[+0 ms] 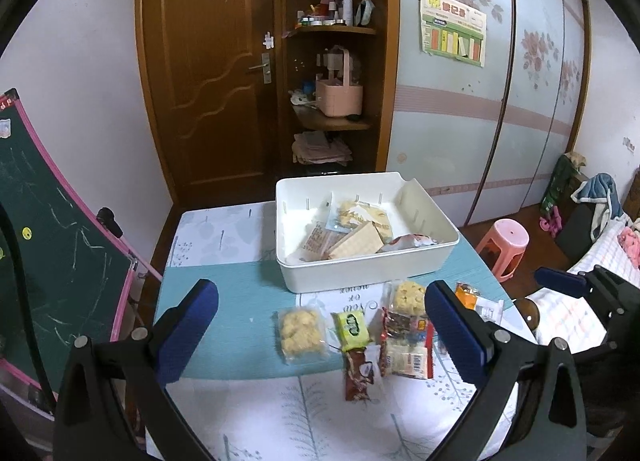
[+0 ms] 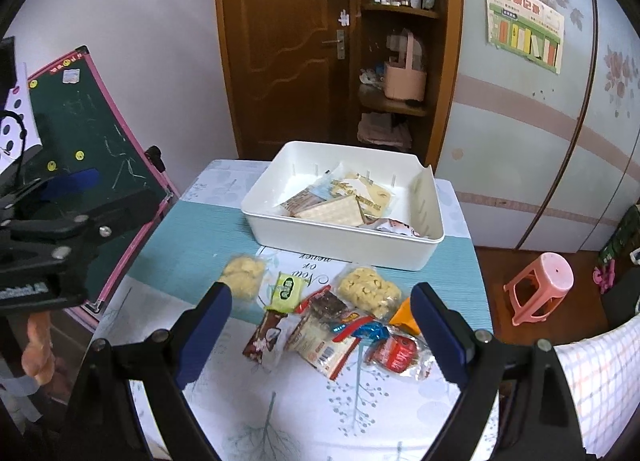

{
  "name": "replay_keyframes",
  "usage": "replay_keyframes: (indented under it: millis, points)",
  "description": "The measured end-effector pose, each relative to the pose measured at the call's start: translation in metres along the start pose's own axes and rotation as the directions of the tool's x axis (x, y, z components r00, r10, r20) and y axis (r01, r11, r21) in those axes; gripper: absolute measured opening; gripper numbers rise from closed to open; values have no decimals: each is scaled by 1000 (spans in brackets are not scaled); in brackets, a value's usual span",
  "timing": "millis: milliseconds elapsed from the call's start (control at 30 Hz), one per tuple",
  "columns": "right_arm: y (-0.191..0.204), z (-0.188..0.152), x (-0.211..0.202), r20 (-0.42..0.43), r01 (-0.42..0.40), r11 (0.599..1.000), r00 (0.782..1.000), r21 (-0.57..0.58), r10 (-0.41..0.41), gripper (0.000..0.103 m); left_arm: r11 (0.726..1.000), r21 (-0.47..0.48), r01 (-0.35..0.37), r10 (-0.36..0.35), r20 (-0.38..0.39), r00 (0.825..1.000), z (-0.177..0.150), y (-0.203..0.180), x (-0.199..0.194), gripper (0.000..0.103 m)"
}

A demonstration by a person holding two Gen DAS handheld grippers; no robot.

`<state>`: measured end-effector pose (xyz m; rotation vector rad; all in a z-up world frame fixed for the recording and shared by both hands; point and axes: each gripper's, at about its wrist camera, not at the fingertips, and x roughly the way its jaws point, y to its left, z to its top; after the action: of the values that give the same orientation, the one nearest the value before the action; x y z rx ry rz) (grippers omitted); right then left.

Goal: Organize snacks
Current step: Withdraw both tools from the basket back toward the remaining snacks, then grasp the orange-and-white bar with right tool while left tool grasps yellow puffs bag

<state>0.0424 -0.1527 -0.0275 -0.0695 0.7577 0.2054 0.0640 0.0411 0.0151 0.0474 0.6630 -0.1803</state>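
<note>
A white bin [image 1: 420, 261] [image 2: 336, 243] stands on the table's far half with several snack packets inside. Loose snacks lie in front of it: a yellow puff bag [image 1: 301, 331] [image 2: 244, 275], a green packet [image 1: 352, 329] [image 2: 286, 291], a brown bar [image 1: 358, 375] [image 2: 266, 337], a second puff bag [image 1: 408, 295] [image 2: 368, 289], a red packet [image 2: 398, 353] and an orange packet [image 1: 468, 295]. My left gripper [image 1: 322, 335] is open and empty above the near snacks. My right gripper [image 2: 322, 333] is open and empty above the pile.
The table [image 1: 240, 301] has a teal and white cloth. A green chalkboard with a pink frame [image 1: 60, 229] leans at the left. A pink stool [image 1: 506, 245] [image 2: 540, 287] stands on the floor at the right. A wooden door and shelves lie behind.
</note>
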Motion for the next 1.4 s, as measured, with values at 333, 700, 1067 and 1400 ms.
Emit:
replay_keyframes:
  millis: [333,700,1067,1400]
  points:
    - [-9,-21,-18,-5,0,1000,1000,0,0,92,998,31,47,-46,-28,999,-24,-17,-12,103]
    - [-60,-40,-37,-25,90,992,996,87,-89,91,996,11,91,-90,-56,994,-42,-26,-5,103]
    - [-121,-64,-4,-85,109,960,992,257,-90,91,999,32,25,-19,-174,985,-67,-14,53,103]
    - [-124,-86,67,-224,147,955,971,258,-89,91,1000,-8,-8,5,-287,958,-75,13,126,103]
